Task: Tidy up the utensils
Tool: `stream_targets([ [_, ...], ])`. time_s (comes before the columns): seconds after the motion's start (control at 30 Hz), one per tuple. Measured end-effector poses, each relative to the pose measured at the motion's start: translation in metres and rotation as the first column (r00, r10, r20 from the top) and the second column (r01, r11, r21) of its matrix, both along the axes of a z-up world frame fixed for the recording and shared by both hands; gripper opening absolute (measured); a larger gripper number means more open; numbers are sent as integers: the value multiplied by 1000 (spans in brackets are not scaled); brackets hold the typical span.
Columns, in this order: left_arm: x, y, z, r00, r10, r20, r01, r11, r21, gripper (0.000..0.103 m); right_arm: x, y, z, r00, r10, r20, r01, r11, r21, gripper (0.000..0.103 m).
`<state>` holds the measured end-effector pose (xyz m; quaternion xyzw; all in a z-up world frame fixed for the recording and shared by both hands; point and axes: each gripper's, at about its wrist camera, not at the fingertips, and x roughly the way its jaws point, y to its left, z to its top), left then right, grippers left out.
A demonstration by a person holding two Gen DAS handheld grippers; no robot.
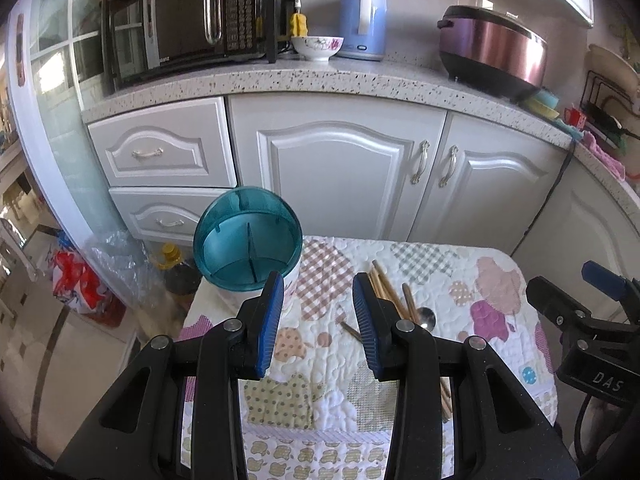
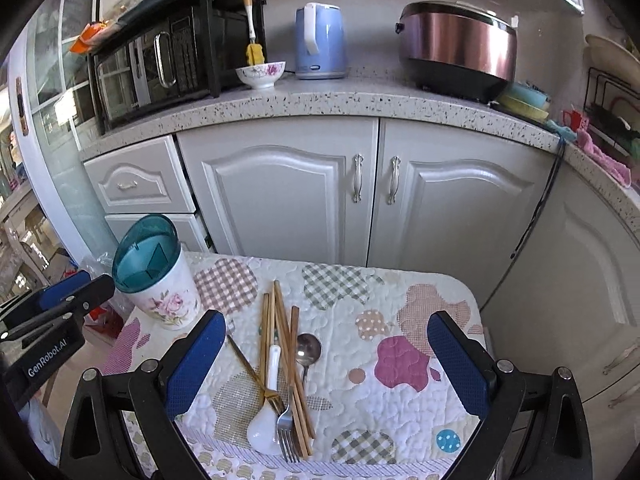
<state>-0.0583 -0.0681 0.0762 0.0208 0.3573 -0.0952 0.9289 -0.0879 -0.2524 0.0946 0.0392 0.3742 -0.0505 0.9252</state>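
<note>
A utensil holder (image 2: 158, 276) with a teal divided rim and floral white body stands at the table's far left corner; it also shows in the left wrist view (image 1: 248, 240). A pile lies on the quilted cloth: wooden chopsticks (image 2: 280, 344), a metal spoon (image 2: 309, 350), a white ceramic spoon (image 2: 268, 412), a silver fork (image 2: 286, 420) and a gold fork (image 2: 250, 368). My right gripper (image 2: 328, 364) is open and empty above the pile. My left gripper (image 1: 318, 320) is open and empty, just near of the holder; chopsticks (image 1: 386, 284) and the metal spoon (image 1: 426, 316) lie to its right.
The small table (image 2: 420, 304) has a patchwork cloth and stands before white cabinets (image 2: 280, 188). The counter holds a microwave (image 2: 160, 68), a bowl (image 2: 261, 74), a blue kettle (image 2: 320, 40) and a rice cooker (image 2: 456, 48). Bags and a bottle (image 1: 176, 264) sit on the floor left.
</note>
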Motion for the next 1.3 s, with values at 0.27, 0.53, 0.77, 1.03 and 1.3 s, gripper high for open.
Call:
stream_targets([
  [0.27, -3, -4, 6, 1000, -8, 14, 8, 1000, -14, 35, -5, 2, 12, 1000, -8, 30, 9, 1000, -10, 101],
  [0.53, -4, -5, 5, 1000, -11, 14, 11, 1000, -18, 35, -4, 3, 13, 1000, -11, 27, 12, 1000, -21, 101],
  [0.77, -4, -5, 6, 1000, -7, 12, 7, 1000, -24, 35, -2, 5, 18, 999, -5, 34, 5, 1000, -19, 101],
  [1.03, -1, -3, 8, 1000, -5, 11, 6, 999, -33, 35, 0, 8, 21, 999, -3, 38, 4, 1000, -20, 101],
  [1.3, 0, -4, 8, 1000, -8, 8, 9, 999, -35, 35, 2, 9, 20, 999, 2, 33, -1, 1000, -17, 101],
])
